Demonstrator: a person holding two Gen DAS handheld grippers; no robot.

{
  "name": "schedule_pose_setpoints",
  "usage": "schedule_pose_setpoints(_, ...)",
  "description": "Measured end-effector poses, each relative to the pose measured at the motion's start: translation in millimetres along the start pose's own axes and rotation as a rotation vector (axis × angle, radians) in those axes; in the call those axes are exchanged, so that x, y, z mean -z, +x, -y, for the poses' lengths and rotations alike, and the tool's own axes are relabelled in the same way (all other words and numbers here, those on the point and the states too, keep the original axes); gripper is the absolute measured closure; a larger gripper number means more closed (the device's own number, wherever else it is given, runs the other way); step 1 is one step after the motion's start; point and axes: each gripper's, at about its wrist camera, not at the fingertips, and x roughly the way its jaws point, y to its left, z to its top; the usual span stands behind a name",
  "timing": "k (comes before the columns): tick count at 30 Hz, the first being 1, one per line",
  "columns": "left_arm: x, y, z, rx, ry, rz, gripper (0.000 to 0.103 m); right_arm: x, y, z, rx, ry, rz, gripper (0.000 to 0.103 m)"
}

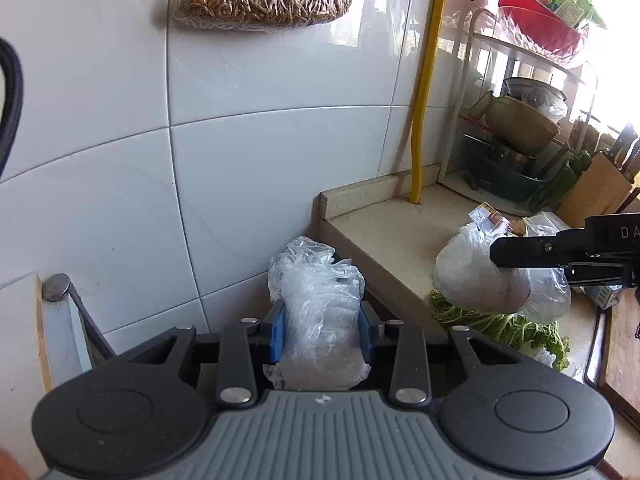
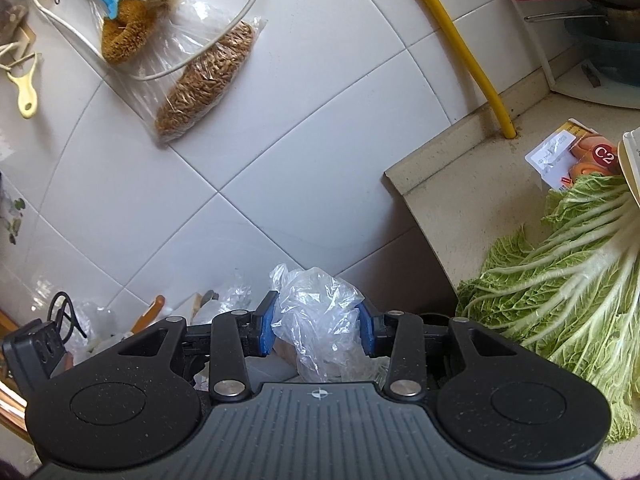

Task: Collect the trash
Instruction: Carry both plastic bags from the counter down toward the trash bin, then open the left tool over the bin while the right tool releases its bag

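My left gripper is shut on a crumpled clear plastic bag, its blue pads pressing both sides, close to the white tiled wall beyond the counter's left end. In the left wrist view my right gripper reaches in from the right edge, carrying a second clear plastic bag above the counter. In the right wrist view that gripper is shut on this crumpled plastic bag, held over the gap left of the counter.
A napa cabbage and an egg carton lie on the counter. A yellow pipe runs down the wall. A dish rack and knife block stand at the back right. Cluttered bags and tools sit low left.
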Motion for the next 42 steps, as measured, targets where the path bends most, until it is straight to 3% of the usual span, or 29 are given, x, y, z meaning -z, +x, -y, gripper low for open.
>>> schedule_pose_setpoints(7, 6.7, 16.8, -1.7, 0.003, -0.005, -0.043, 0.07, 8.9, 14.1, -3.1, 0.023, 0.013, -0.005, 0.055)
schedule_pose_setpoints(23, 5.0, 94.4, 9.6, -0.155, -0.063, -0.171, 0.07, -16.7, 101.4, 7.8, 0.035, -0.102, -0.19, 0.055)
schedule_pose_setpoints(42, 12.1, 141.2, -2.1, -0.23, -0.125, -0.302, 0.07, -10.4, 164.8, 34.8, 0.072, -0.143, -0.343, 0.054)
